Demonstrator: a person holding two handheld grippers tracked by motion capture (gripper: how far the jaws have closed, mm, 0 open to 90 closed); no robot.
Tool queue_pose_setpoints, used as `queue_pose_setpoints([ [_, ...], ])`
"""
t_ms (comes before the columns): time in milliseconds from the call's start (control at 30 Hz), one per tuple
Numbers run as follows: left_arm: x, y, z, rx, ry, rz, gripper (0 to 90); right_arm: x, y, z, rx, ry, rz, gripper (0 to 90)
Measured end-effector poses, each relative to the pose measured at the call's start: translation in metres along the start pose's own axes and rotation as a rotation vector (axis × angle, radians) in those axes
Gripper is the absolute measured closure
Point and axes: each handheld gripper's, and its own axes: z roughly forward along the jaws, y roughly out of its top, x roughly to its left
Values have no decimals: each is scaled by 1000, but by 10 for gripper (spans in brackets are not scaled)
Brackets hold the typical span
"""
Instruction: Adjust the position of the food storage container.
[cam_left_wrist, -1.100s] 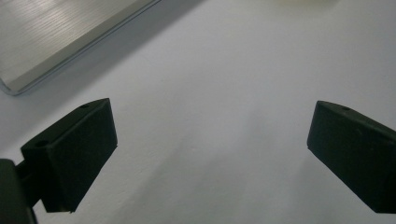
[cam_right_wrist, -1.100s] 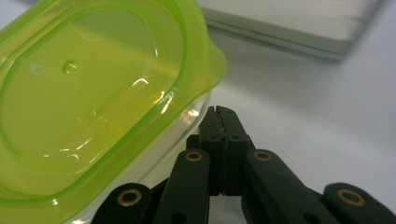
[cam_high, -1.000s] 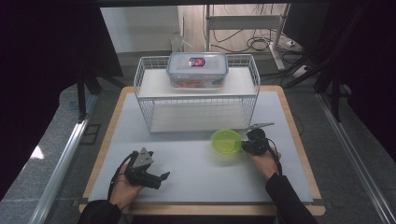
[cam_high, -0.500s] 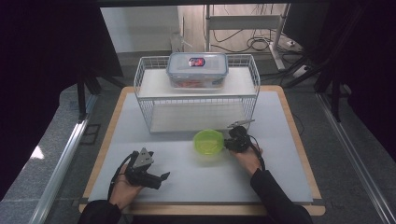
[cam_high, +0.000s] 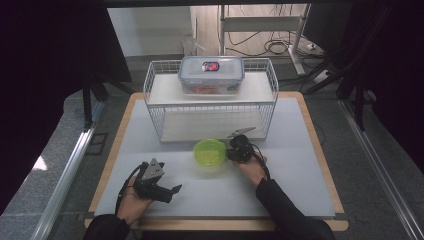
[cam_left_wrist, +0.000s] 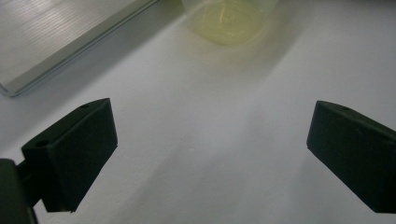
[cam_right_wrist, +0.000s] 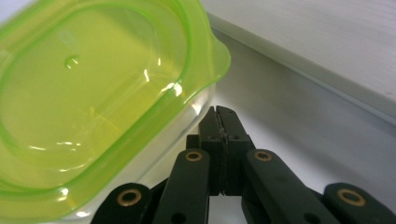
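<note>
A lime-green lidded plastic container (cam_high: 210, 152) (cam_right_wrist: 93, 102) sits on the white table mat in front of the wire rack. My right gripper (cam_high: 229, 150) (cam_right_wrist: 220, 122) is shut, with nothing between its jaws. Its closed tips lie against the container's right side, just below the lid's rim tab. My left gripper (cam_high: 170, 192) (cam_left_wrist: 210, 154) rests low at the front left of the mat. It is open, with bare mat between its jaws, and points toward the container (cam_left_wrist: 226, 21) from a distance.
A white wire rack (cam_high: 150, 95) stands at the back middle. A clear lidded food box (cam_high: 211, 74) sits on its top shelf. The rack's bottom board (cam_left_wrist: 60, 32) (cam_right_wrist: 327, 42) lies close behind the container. The table's wooden edge (cam_high: 320, 150) frames the mat.
The right gripper has slid to the left across the mat, and the green container has moved left along with it. The left gripper has stayed put.
</note>
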Motion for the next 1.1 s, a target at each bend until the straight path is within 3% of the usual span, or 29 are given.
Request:
queue_pose_setpoints([
  [133,0,0,0,1,-1,1,17,-6,-2,-12,3,-65,-25,802],
  [267,0,0,0,0,0,0,17,-9,-4,-23,3,-86,-43,711],
  [300,0,0,-1,0,0,-1,17,-10,-6,-32,-3,-100,-47,637],
  [433,0,0,-1,-2,0,-3,17,-10,-8,-47,-28,-110,-44,441],
  [467,0,0,-1,-2,0,-3,17,-10,-8,-47,-28,-110,-44,441],
  [500,1,0,-1,-4,2,-7,17,-9,-9,-53,-36,-112,-39,355],
  [533,1,0,-1,-4,2,-7,17,-9,-9,-53,-36,-112,-39,355],
  [567,1,0,-2,-4,2,-9,17,-7,-12,-56,-56,-93,-30,270],
  [667,1,-1,-2,-2,3,-10,18,-4,-19,-59,-68,-82,-28,182],
  [933,1,0,-1,0,2,-9,18,0,-31,-64,-61,-70,-22,68],
  [1100,1,-1,-1,0,2,-10,19,6,-36,-68,-50,-68,-45,17],
])
